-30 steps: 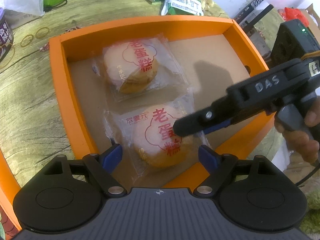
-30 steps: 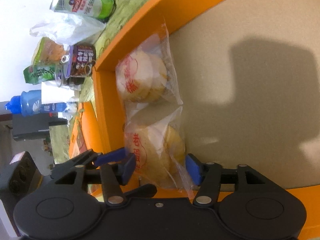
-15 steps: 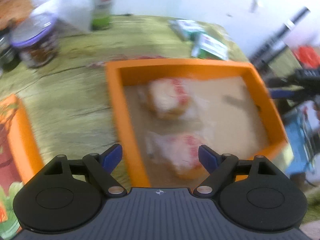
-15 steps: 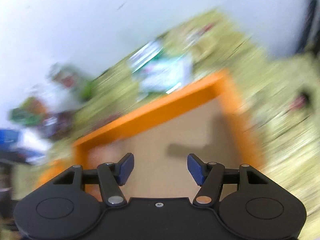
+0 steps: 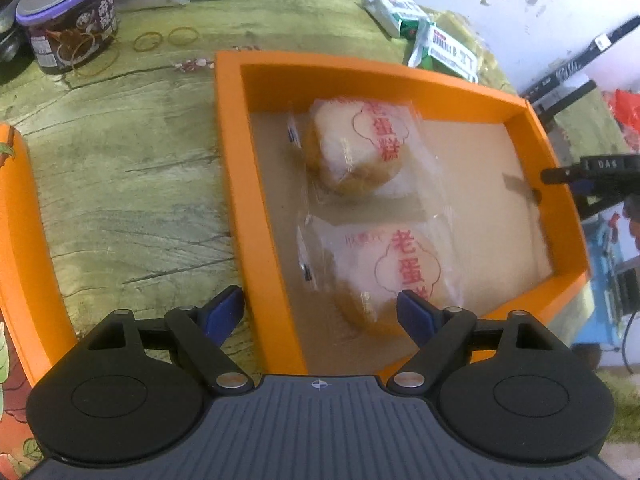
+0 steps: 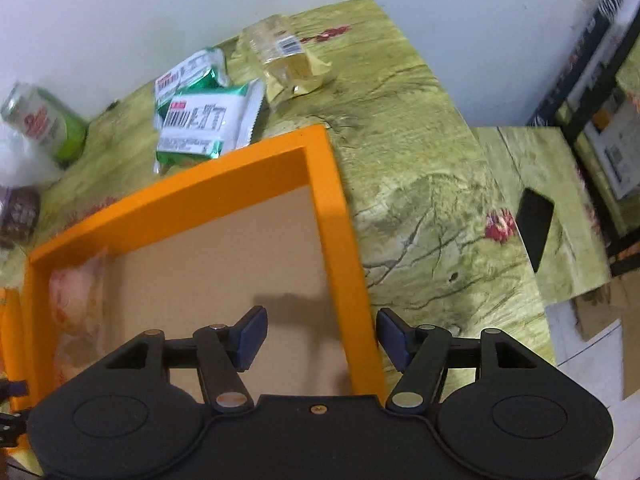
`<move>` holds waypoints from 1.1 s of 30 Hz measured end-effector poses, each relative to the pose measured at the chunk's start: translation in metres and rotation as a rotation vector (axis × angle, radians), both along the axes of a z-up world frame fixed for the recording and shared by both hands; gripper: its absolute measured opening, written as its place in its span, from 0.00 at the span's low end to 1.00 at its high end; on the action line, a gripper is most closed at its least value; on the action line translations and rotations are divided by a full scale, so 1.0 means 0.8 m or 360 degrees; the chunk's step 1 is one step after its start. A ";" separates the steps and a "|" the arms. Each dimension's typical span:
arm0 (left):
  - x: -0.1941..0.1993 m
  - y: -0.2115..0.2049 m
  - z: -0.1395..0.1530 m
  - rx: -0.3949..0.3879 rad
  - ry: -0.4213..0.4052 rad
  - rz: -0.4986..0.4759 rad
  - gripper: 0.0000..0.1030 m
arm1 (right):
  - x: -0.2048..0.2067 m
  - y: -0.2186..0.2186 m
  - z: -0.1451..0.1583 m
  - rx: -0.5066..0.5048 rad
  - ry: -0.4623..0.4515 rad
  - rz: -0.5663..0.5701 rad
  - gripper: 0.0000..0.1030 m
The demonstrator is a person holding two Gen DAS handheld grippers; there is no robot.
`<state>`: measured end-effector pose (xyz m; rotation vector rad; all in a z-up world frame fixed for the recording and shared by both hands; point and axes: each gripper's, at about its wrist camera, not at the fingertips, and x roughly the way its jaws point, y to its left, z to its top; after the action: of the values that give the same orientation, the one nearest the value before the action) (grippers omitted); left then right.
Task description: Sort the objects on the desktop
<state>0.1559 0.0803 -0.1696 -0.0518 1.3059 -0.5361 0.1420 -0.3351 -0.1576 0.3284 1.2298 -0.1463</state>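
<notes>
- While two wrapped cakes [image 5: 360, 148] [image 5: 384, 276] lie side by side against one wall of the orange tray [image 5: 230, 168], likely packed tight to leave room, most of the cardboard floor is bare
- left gripper [image 5: 320, 316] hangs above the tray's near corner, jaws wide and empty; right gripper [image 6: 318, 336] straddles the far wall, jaws apart, holding nothing
- green snack packets [image 6: 200, 120] and a clear packet [image 6: 288, 60] lie on the table [image 6: 420, 200] beyond the tray; probably the next items to sort
</notes>
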 end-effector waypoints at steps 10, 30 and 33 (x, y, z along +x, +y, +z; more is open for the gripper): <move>-0.005 0.008 0.000 -0.0002 0.0056 0.0085 0.82 | 0.023 0.015 -0.001 -0.0060 0.0024 0.0133 0.58; 0.058 -0.091 0.035 0.0093 -0.0187 -0.0150 0.82 | 0.113 0.134 -0.005 0.0716 -0.0073 0.0469 0.56; 0.065 -0.095 0.024 0.0123 -0.0166 -0.0155 0.82 | 0.126 0.148 -0.030 0.0761 0.0001 0.0494 0.57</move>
<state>0.2082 0.0044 -0.1501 0.1027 1.2303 -0.5635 0.2428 -0.2168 -0.1814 0.5436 1.2934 0.4219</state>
